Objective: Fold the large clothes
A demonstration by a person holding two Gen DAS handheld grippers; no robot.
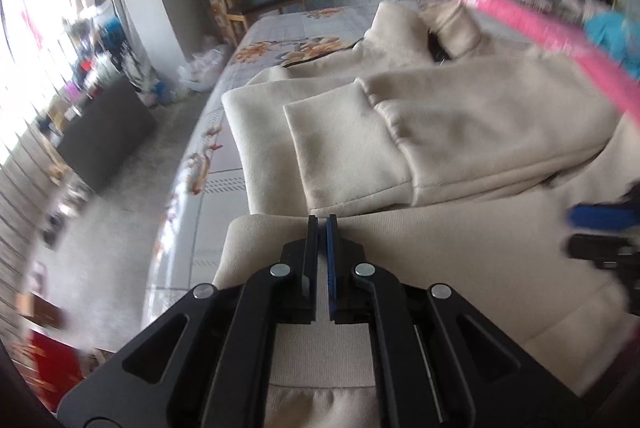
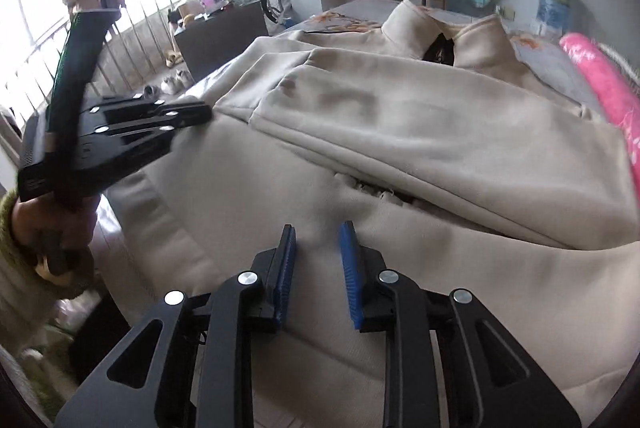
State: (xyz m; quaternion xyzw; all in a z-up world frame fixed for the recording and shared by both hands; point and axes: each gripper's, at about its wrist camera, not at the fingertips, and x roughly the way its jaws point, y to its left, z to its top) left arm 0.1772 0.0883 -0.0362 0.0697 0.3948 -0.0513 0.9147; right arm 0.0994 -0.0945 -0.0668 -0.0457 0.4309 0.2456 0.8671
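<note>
Lying lengthwise on the bed [image 1: 280,23], sweatshirt [image 2: 400,131] collar pointing away.

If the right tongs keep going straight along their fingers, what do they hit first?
Most likely the cream sweatshirt itself: the right tongs stand open, angled down at its lower body panel just short of the folded-over sleeve. How much of a gap remains before the fabric is unclear.

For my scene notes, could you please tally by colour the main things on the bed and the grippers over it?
Cream: 1, the sweatshirt
Pink: 1, the rolled blanket at the bed's far edge
Floral grey: 1, the bedsheet
Black with blue pads: 2, the left gripper and the right gripper
Total: 5
</note>
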